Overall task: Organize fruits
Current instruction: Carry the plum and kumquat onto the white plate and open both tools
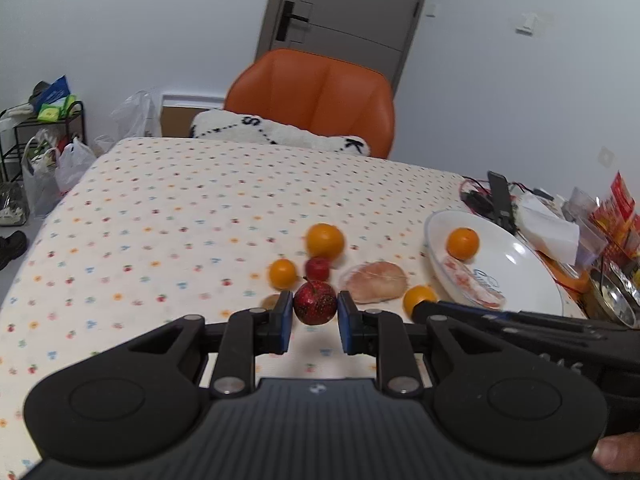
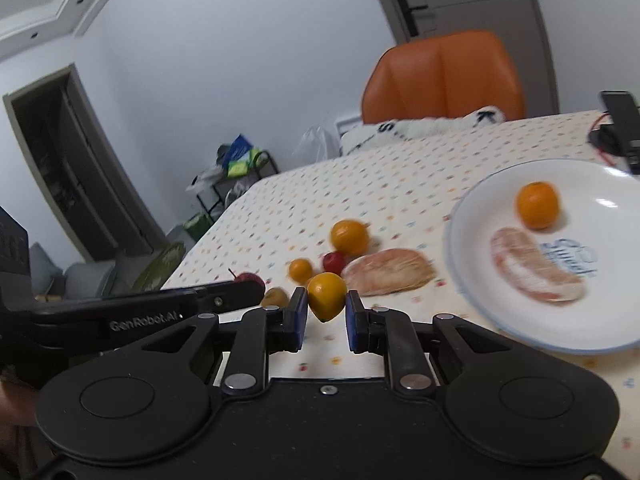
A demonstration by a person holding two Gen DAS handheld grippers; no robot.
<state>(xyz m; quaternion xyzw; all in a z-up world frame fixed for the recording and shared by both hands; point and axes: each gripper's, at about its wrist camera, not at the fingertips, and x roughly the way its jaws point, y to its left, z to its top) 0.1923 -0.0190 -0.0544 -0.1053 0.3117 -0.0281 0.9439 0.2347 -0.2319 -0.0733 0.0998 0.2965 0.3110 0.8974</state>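
- Here, a red apple (image 1: pixel 315 307) is framed between the pads of the left gripper (image 1: pixel 314 314), just above the dotted tablecloth (image 1: pixel 160 208); whether the pads press it cannot be told, as slim gaps seem to show.
- A yellow-orange fruit (image 2: pixel 326 296) is bracketed by the right gripper (image 2: pixel 326 312); contact is likewise unclear.
- A small brownish fruit (image 2: pixel 275 297) is partly hidden behind the left gripper's finger.
- Two oranges (image 1: pixel 325 241), a small red fruit (image 1: pixel 317 268) and a peeled pomelo piece (image 1: pixel 374 282) lie near.
- On the white plate (image 2: pixel 472 216), cut off at the edge, an orange (image 2: pixel 537 205) and a blurred pomelo segment (image 2: pixel 536 270) are seen.
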